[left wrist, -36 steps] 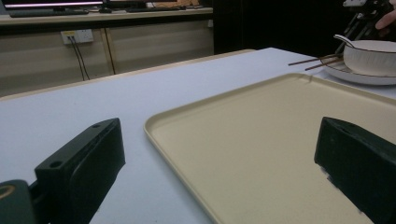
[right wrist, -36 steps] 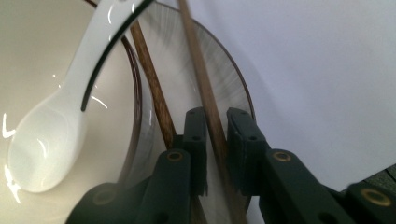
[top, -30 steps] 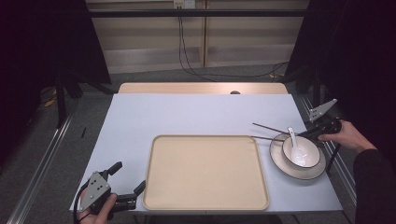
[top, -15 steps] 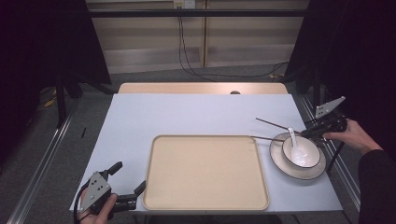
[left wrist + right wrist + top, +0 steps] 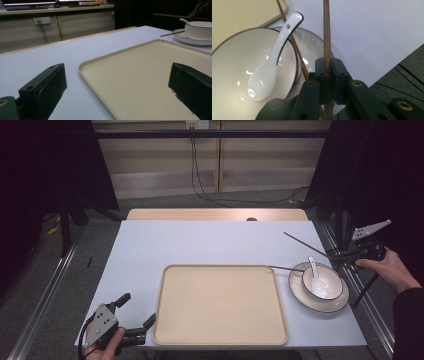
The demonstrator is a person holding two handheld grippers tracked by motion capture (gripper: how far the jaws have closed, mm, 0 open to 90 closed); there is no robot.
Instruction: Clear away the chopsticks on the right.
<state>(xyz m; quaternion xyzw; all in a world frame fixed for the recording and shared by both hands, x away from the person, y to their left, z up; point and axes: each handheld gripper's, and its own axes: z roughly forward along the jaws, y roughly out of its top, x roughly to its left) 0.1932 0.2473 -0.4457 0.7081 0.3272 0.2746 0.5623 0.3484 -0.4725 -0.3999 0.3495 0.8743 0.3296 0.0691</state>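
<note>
A white bowl [image 5: 330, 289] with a white spoon [image 5: 314, 270] in it stands on a plate [image 5: 300, 292] at the right of the table. My right gripper [image 5: 345, 254] is beside the plate's far right side. It is shut on a brown chopstick [image 5: 306, 244] that it holds above the table, pointing far-left. In the right gripper view the jaws of the right gripper [image 5: 327, 72] clamp that chopstick [image 5: 327, 30] over the plate [image 5: 312, 42], next to the spoon [image 5: 277, 50] and bowl [image 5: 232, 65]. A second chopstick [image 5: 282, 268] [image 5: 293, 41] rests on the plate's rim. My left gripper [image 5: 137, 309] [image 5: 118, 75] stands open at the near-left corner of the empty beige tray [image 5: 220, 310] [image 5: 140, 75].
The pale blue table [image 5: 210, 242] has a wooden strip [image 5: 215, 214] along its far edge. The plate lies close to the right edge, and the tray close to the front edge. Shelving with hanging cables [image 5: 200, 170] stands behind the table.
My right gripper has lifted the chopstick and drawn it a little up and to the right, away from the tray. The left gripper has stayed in place.
</note>
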